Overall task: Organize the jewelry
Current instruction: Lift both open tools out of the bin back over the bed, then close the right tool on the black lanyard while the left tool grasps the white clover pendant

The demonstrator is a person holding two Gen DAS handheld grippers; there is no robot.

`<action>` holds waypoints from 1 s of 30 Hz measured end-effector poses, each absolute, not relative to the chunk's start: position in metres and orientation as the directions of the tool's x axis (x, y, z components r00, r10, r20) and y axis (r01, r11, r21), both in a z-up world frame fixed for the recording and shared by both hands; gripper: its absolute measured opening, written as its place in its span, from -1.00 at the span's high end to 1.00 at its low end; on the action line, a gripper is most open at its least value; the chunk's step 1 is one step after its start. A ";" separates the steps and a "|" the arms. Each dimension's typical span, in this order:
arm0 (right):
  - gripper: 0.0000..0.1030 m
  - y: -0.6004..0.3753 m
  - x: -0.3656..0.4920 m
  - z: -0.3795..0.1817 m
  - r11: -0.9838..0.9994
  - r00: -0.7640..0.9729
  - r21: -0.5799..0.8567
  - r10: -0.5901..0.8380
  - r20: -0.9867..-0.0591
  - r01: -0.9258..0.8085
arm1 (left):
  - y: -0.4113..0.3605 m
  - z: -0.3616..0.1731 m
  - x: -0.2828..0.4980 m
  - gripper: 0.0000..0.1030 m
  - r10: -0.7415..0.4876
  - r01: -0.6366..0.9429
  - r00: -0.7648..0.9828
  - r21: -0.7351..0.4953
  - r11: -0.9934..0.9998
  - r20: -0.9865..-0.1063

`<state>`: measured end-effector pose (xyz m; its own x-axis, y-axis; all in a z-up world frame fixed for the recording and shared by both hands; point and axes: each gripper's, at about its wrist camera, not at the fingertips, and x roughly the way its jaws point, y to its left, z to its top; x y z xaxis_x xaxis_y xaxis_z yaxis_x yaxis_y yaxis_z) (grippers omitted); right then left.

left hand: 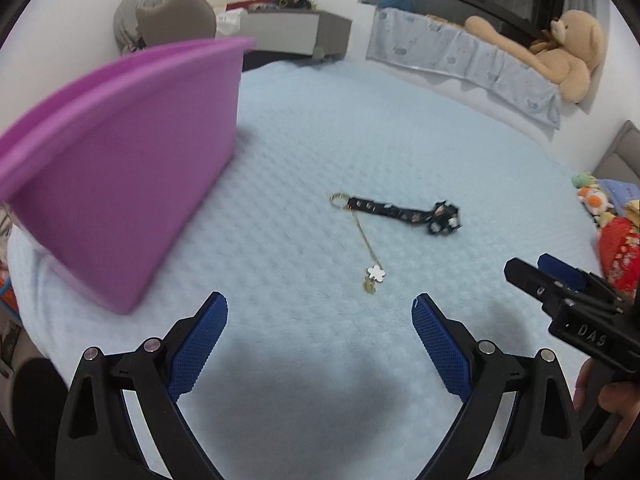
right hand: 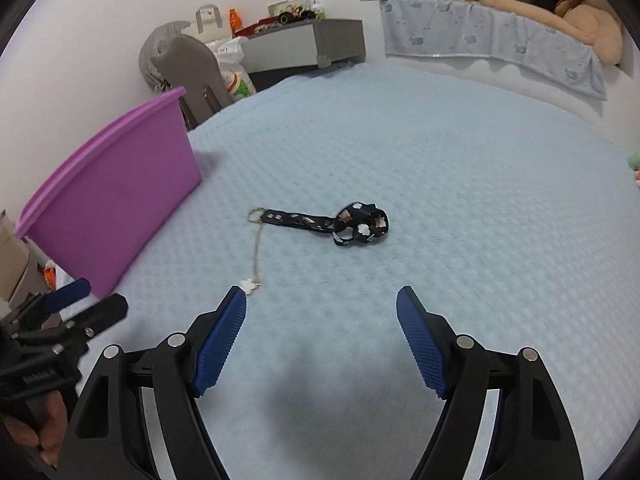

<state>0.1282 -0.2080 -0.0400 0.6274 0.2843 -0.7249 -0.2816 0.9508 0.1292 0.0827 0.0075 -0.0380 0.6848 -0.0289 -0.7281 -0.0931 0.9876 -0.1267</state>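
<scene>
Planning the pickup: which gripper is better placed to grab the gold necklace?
Right gripper, probably: open, its left fingertip almost at the white flower charm of the necklace. Left gripper, also open, sits farther off.

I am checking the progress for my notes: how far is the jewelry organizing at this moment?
Nothing looks done yet. The black strap keychain and the gold chain with a white flower charm lie on the blue bedspread, outside the purple bin. Nothing is in hand: the left gripper and right gripper are both open and empty above the bedspread. Picking up and storing remain.
</scene>
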 end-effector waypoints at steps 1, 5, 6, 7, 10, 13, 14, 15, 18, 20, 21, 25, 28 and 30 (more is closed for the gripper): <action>-0.44 -0.210 0.137 -0.047 0.949 0.620 0.129 0.288 -0.730 -0.289 | 0.005 -0.043 0.086 -0.78 -0.025 -0.102 0.681 -0.129 0.986 -0.732; -0.44 -0.216 0.163 -0.074 0.934 0.584 0.148 0.321 -0.746 -0.324 | -0.007 -0.068 0.105 -0.78 0.014 -0.170 0.656 -0.130 0.977 -0.755; -0.44 -0.218 0.171 -0.080 0.928 0.574 0.158 0.335 -0.747 -0.337 | -0.010 -0.071 0.107 -0.78 0.025 -0.182 0.656 -0.126 0.975 -0.754; -0.44 -0.219 0.180 -0.085 0.923 0.565 0.160 0.344 -0.750 -0.350 | -0.013 -0.075 0.112 -0.78 0.041 -0.201 0.655 -0.122 0.972 -0.755; -0.44 -0.219 0.201 -0.096 0.906 0.540 0.154 0.364 -0.759 -0.395 | -0.022 -0.083 0.120 -0.78 0.065 -0.243 0.645 -0.123 0.962 -0.761; -0.44 -0.220 0.219 -0.101 0.886 0.521 0.153 0.389 -0.759 -0.438 | -0.029 -0.089 0.126 -0.78 0.096 -0.293 0.646 -0.130 0.947 -0.757; -0.44 -0.221 0.223 -0.101 0.879 0.516 0.155 0.398 -0.758 -0.451 | -0.031 -0.089 0.127 -0.77 0.104 -0.304 0.648 -0.131 0.944 -0.754; -0.44 -0.223 0.229 -0.102 0.870 0.508 0.159 0.411 -0.757 -0.467 | -0.034 -0.090 0.129 -0.76 0.115 -0.318 0.651 -0.131 0.939 -0.750; -0.44 -0.226 0.240 -0.102 0.843 0.491 0.144 0.431 -0.757 -0.518 | -0.040 -0.094 0.134 -0.76 0.141 -0.345 0.650 -0.124 0.930 -0.747; -0.44 -0.229 0.247 -0.103 0.827 0.480 0.136 0.441 -0.758 -0.545 | -0.045 -0.098 0.137 -0.76 0.150 -0.356 0.647 -0.123 0.926 -0.747; -0.44 -0.230 0.250 -0.103 0.824 0.479 0.131 0.440 -0.759 -0.551 | -0.047 -0.101 0.138 -0.76 0.157 -0.362 0.646 -0.119 0.925 -0.747; -0.44 -0.232 0.261 -0.107 0.816 0.480 0.111 0.437 -0.761 -0.567 | -0.052 -0.110 0.144 -0.76 0.177 -0.373 0.629 -0.095 0.923 -0.757; -0.44 -0.229 0.268 -0.114 0.817 0.479 0.099 0.426 -0.768 -0.568 | -0.054 -0.115 0.150 -0.76 0.188 -0.377 0.612 -0.074 0.923 -0.768; -0.44 -0.227 0.271 -0.118 0.815 0.472 0.101 0.426 -0.772 -0.570 | -0.056 -0.116 0.155 -0.76 0.201 -0.375 0.600 -0.051 0.925 -0.774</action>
